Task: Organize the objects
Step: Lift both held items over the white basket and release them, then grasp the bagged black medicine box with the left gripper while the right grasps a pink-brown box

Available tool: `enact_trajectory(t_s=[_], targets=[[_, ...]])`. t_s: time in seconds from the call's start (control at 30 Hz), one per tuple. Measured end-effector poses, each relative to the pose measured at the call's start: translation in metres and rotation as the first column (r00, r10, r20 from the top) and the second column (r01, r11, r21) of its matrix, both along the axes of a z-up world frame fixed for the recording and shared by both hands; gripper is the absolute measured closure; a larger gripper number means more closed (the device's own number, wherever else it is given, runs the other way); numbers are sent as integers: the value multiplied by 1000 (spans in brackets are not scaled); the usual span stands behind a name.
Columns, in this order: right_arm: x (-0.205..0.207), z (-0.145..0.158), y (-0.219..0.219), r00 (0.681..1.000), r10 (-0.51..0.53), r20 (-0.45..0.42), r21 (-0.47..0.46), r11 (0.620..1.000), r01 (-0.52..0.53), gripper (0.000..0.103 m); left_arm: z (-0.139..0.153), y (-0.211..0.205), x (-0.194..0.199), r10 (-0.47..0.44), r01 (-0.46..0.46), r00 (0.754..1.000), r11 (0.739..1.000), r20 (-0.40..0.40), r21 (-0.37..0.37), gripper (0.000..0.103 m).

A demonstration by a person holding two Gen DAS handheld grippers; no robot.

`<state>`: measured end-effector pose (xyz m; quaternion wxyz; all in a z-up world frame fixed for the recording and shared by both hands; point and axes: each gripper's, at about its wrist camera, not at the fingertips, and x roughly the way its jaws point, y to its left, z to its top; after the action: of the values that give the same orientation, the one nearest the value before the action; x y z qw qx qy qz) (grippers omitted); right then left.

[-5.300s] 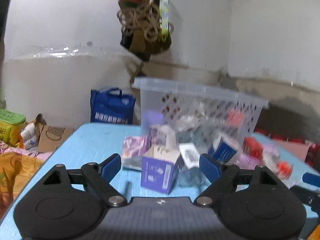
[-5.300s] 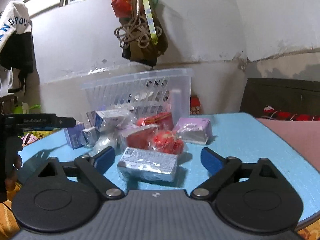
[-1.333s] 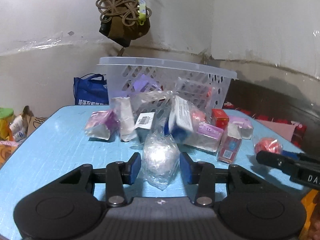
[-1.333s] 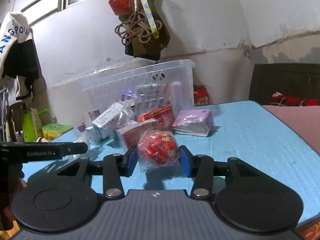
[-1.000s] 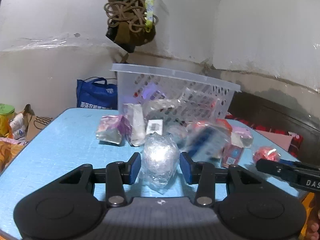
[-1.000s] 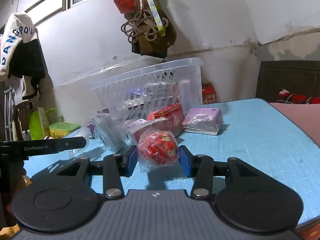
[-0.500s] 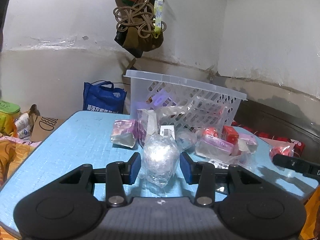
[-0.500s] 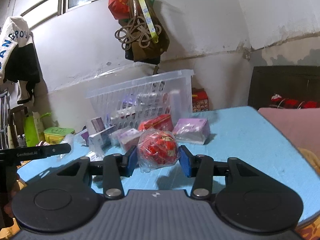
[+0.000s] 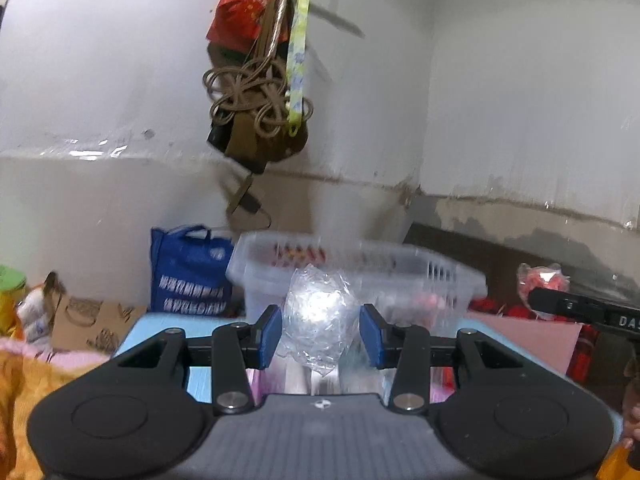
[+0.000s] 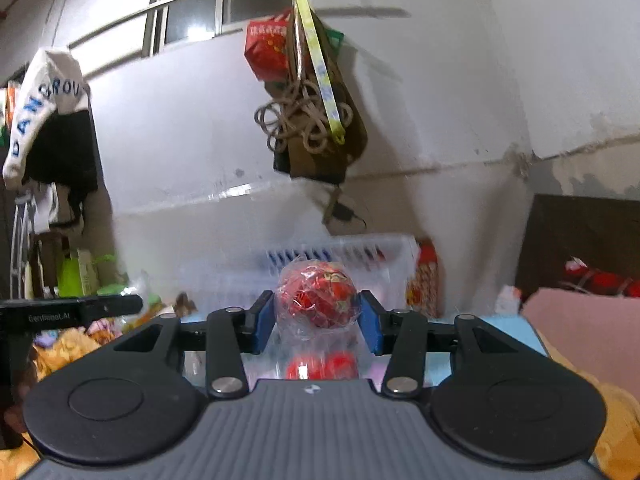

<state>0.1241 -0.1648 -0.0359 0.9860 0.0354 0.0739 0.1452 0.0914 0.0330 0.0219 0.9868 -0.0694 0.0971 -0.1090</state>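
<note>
Left gripper: clamped on a clear crinkled plastic bag with something pale and shiny inside; both blue pads press its sides.
Right gripper: clamped on a red foil ball in clear wrap, pads at its widest part.
Where they are: both packets are held in the air in front of the white slotted plastic basket, about level with its rim, above the blue table.
Handling, clear bag: likely light and soft; the film is slippery and crushes, so grip the bulk, not the loose tail hanging below.
Handling, red ball: probably light and round, so it can roll out of the pads; squeeze across the middle, gently, as the foil dents.
Rest: more wrapped packets lie below on the table.
</note>
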Motion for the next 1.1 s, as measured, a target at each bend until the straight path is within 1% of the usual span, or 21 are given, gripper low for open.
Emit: enact_trajectory(t_s=[0.07, 0.13, 0.2, 0.27, 0.3, 0.37, 0.4, 0.43, 0.47, 0.5, 0.53, 0.57, 0.63, 0.7, 0.77, 0.83, 0.87, 0.93, 0.97, 1.03, 1.1], targets=[[16, 13, 4, 1000, 5, 16, 0, 1000, -5, 55, 17, -1, 18, -9, 9, 1000, 1000, 11, 2, 56], [39, 24, 5, 999, 34, 3, 25, 999, -34, 55, 34, -4, 40, -21, 21, 1000, 1000, 6, -4, 56], [66, 31, 9, 1000, 16, -16, 19, 1000, -15, 55, 50, -12, 67, -15, 15, 1000, 1000, -7, 18, 56], [93, 31, 11, 999, -9, -38, 12, 1000, 10, 55, 57, -19, 92, -22, 23, 999, 999, -42, 26, 56], [104, 30, 13, 999, -11, -47, 2, 1000, 12, 55, 59, -21, 104, -11, 12, 999, 1000, -52, 20, 56], [115, 26, 19, 998, -37, -41, -45, 998, 35, 55, 60, -27, 123, -6, 9, 996, 999, -84, 35, 55], [118, 26, 21, 998, -45, -34, -60, 997, 43, 53, 59, -31, 133, -14, 18, 995, 999, -98, 46, 54], [121, 25, 23, 999, -45, -23, -67, 997, 43, 45, 57, -35, 139, -24, 30, 995, 997, -92, 65, 42], [122, 25, 24, 999, -37, -21, -72, 997, 36, 33, 53, -37, 143, -25, 32, 996, 996, -88, 82, 24], [123, 25, 26, 999, -35, -30, -84, 996, 32, 7, 49, -38, 146, 1, 7, 996, 996, -92, 88, 22], [121, 24, 27, 999, -48, -25, -103, 994, 45, 1, 45, -37, 145, 17, -9, 995, 996, -97, 84, 22], [115, 23, 27, 998, -67, 6, -120, 990, 67, 1, 43, -36, 140, 16, -9, 995, 997, -97, 73, 22], [97, 20, 22, 997, -75, 31, -121, 990, 78, 0, 39, -32, 115, 6, -2, 998, 998, -58, 62, 22], [76, 12, 13, 996, -85, 11, -68, 994, 85, 0, 29, -29, 80, 15, -13, 999, 998, -30, 54, 22], [48, -8, 3, 996, -83, -22, -24, 996, 83, 0, 11, -27, 44, -23, 24, 999, 999, -28, 45, 20], [20, -30, -1, 994, -93, -63, 2, 996, 93, 0, -12, -26, 8, -67, 68, 997, 998, -35, 10, 20], [9, -39, -2, 992, -94, -79, 11, 995, 95, 0, -22, -27, -9, -81, 81, 996, 997, -33, 6, 20], [-18, -58, -4, 990, -103, -95, 22, 994, 105, 0, -40, -30, -39, -74, 74, 997, 997, -16, -2, 19], [-30, -66, -5, 989, -114, -95, 21, 993, 117, 0, -46, -31, -49, -74, 74, 997, 997, 0, -9, 16], [-51, -79, -9, 987, -141, -75, 41, 989, 145, 0, -57, -38, -62, -90, 90, 996, 996, 29, 8, 15], [-63, -91, -15, 987, -150, -60, 97, 983, 155, 0, -66, -45, -59, -97, 96, 995, 995, 6, 20, 15]])
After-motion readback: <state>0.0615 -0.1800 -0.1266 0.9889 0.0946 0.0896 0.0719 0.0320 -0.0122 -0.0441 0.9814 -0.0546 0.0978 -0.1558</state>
